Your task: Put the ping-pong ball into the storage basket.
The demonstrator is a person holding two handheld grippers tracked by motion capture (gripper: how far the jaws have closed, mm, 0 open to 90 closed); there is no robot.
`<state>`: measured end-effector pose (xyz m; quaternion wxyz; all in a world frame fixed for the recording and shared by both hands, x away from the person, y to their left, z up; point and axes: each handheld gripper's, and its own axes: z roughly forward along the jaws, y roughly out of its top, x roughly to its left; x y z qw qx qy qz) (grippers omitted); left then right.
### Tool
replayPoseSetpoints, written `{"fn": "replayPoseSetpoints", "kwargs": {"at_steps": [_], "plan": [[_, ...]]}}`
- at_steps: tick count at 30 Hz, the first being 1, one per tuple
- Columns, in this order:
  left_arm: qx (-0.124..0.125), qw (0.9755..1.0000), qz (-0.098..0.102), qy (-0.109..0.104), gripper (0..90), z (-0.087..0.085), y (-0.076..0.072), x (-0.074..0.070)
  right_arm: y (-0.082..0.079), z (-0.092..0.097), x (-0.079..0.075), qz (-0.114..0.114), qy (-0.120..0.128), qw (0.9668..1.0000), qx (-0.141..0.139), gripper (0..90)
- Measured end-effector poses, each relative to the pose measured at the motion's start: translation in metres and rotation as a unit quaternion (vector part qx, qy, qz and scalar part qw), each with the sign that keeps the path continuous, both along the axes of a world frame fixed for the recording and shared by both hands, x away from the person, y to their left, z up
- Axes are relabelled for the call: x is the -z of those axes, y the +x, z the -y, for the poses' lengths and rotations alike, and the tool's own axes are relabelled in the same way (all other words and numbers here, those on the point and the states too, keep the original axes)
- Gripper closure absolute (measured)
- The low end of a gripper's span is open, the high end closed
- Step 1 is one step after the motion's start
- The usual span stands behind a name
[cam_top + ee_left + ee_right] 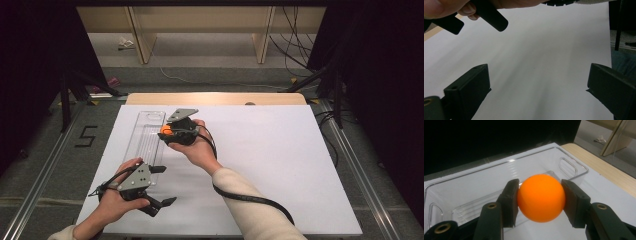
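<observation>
An orange ball [541, 197] sits pinched between the two black jaws of my right gripper [540, 200], which is shut on it. In the high view that gripper [166, 132] hovers at the right edge of a long clear plastic tray [145, 135], the orange ball [165, 129] showing at its tip. The clear tray [486, 182] lies just beyond the ball in the right gripper view. My left gripper [162, 185] rests near the table's front left, jaws wide apart with nothing between them. Its fingers [469, 90] frame bare white sheet.
A white sheet [260, 160] covers the table, with a wooden strip [215, 98] along the far edge. A black cable [250, 200] trails from the right gripper across the sleeve. Dark stands and cables flank the table on both sides.
</observation>
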<state>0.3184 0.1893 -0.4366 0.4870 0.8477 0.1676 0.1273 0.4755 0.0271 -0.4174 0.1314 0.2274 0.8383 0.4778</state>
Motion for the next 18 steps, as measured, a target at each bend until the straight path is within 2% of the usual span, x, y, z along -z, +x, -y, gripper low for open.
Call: {"fn": "replayPoseSetpoints", "kwargs": {"at_steps": [18], "plan": [[0.003,1.0,-0.001,0.003,4.0,0.0,0.0,0.0,0.004,-0.018,-0.004,-0.002,-0.008,0.9998,-0.019,51.5]]}}
